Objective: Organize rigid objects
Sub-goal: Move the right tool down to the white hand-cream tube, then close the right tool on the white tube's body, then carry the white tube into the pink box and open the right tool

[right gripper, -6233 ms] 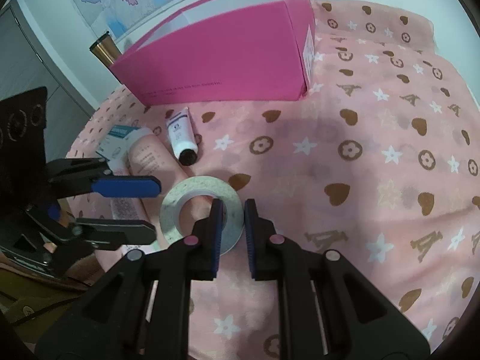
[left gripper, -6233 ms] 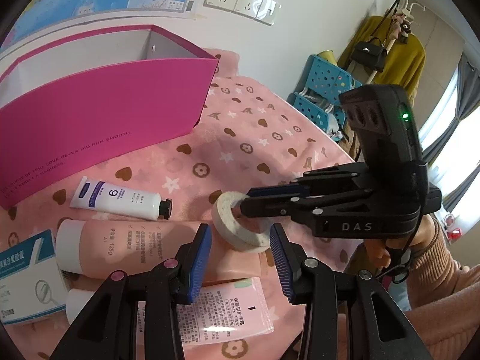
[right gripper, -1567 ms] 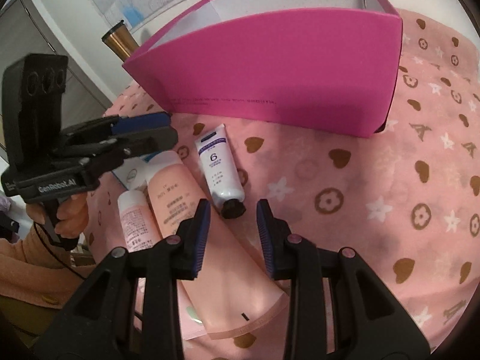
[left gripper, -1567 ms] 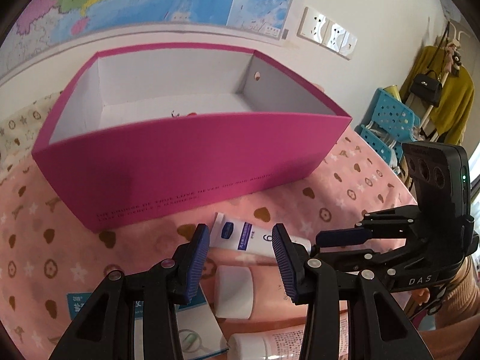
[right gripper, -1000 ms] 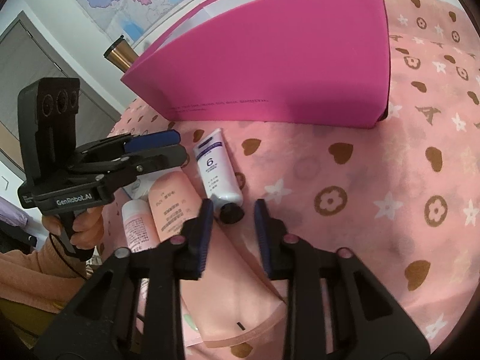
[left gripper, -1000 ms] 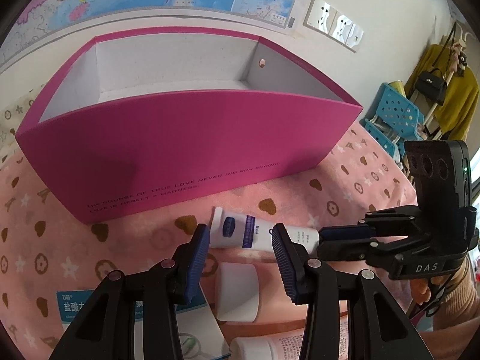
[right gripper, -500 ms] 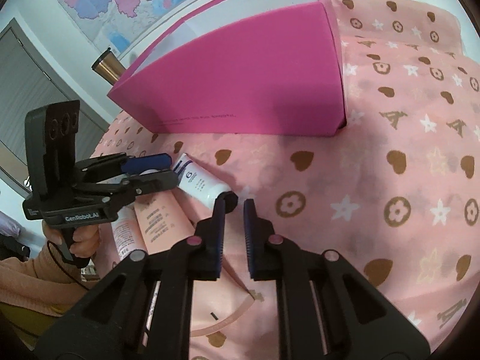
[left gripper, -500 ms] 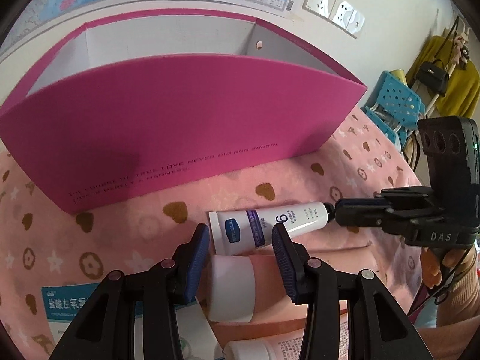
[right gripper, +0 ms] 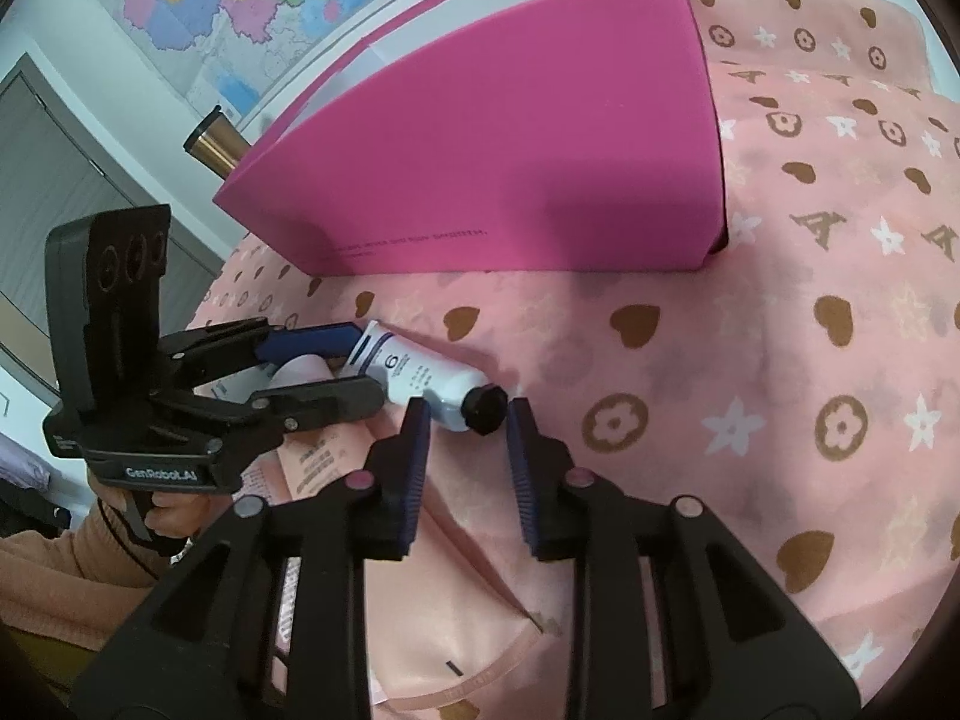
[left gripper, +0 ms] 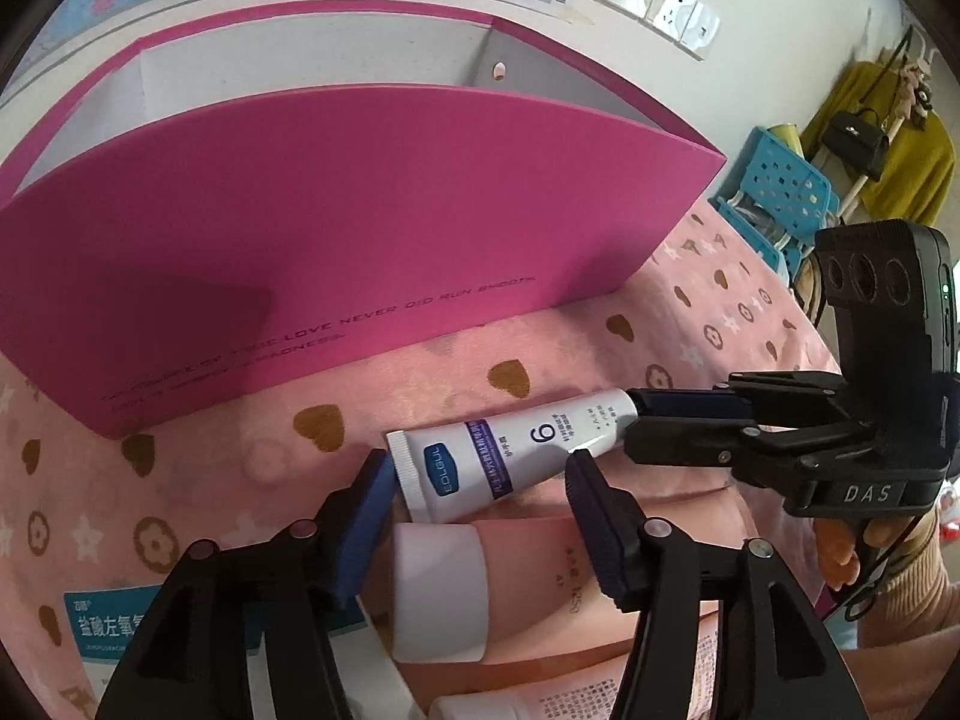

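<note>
The white tube carries a large "6", a blue badge reading "EDLGUL" as far as it can be made out, and a purple band of small print. It lies on the pink patterned cloth covering the surface, partly over a peach tube with a white cap. The left tool points steeply down with the white tube's crimped end between its blue pads; its jaws are opening and the pads do not press the tube. The right tool also slants down, its jaws opening with the black cap between them, apart from the pads. Its body reads "DAS"; the left tool's reads "GenRobot.AI". Beyond both tools stands the pink box, printed "LOVE NEVER DID RUN SMOOTH". Left of the left tool lies a blue-and-white carton with Chinese characters.
</note>
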A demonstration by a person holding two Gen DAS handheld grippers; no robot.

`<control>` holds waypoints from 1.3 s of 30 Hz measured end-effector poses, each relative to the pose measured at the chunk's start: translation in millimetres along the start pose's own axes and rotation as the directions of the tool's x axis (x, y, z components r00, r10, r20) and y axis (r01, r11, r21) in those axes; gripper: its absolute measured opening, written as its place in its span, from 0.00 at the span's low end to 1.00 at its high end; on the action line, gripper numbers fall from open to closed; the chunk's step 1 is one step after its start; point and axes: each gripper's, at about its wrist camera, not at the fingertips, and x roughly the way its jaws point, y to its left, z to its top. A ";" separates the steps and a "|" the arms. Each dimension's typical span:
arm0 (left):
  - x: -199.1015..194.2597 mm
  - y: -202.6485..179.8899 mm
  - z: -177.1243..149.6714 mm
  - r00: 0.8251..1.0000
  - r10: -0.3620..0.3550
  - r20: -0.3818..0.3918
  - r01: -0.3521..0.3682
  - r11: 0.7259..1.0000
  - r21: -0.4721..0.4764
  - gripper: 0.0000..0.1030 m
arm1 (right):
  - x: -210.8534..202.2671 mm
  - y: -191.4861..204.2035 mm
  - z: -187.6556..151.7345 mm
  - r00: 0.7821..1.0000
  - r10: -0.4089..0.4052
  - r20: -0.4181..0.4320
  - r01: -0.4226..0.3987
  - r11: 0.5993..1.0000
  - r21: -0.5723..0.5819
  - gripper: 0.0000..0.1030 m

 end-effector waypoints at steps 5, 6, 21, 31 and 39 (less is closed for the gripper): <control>-0.6 -0.2 0.3 1.000 -0.005 -0.002 0.005 1.000 -0.004 0.59 | -0.9 -3.1 1.7 1.000 -0.006 0.011 0.006 1.000 0.015 0.29; -0.3 -0.7 0.5 1.000 -0.005 -0.002 0.005 1.000 -0.006 0.59 | -0.4 -3.5 1.9 1.000 -0.006 0.011 0.006 1.000 0.017 0.29; -2.4 -14.5 1.9 0.998 0.051 0.030 -0.051 0.999 -0.011 0.62 | -4.0 2.4 3.1 0.998 -0.047 0.034 0.047 0.999 -0.007 0.30; -14.5 -25.5 4.2 0.996 0.048 0.069 -0.048 0.999 -0.004 0.62 | -20.9 6.1 6.5 0.996 -0.059 0.068 0.061 0.998 -0.029 0.30; -25.0 -34.5 5.8 0.994 0.042 0.102 -0.043 0.999 0.003 0.62 | -33.9 8.1 6.0 0.994 -0.062 0.090 0.066 0.997 -0.039 0.30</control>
